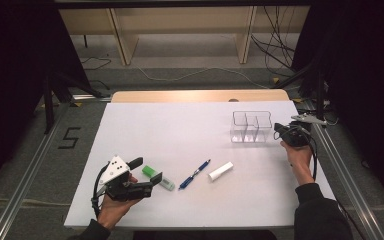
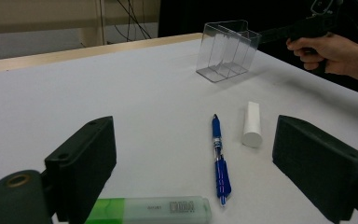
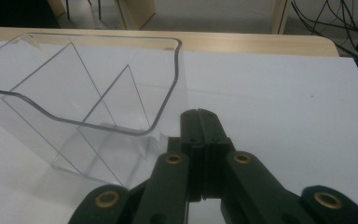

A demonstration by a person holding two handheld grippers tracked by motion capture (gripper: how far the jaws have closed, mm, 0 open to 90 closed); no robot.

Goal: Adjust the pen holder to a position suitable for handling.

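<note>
Nearest to us, the left claw is held low over the front of the white counter, its jaws spread wide and holding nothing. The green highlighter lies just beyond their tips, its long axis running crosswise to the claw's reach, so we judge that the jaws would have to turn, or drop along its length, to take it; the left hand is by far the nearer one. A printed label with a barcode shows on its clear barrel, too small to read. Just past it lies the blue pen, its long axis pointing away from the claw, and beside the pen the white tube, unmarked on the side we see. Farther on, toward the right edge, stands the clear plastic organizer, upright, its compartments empty. The right claw rests just beside its near wall with jaws pressed together, apparently gripping nothing. On the floor at left a "5" is marked.
</note>
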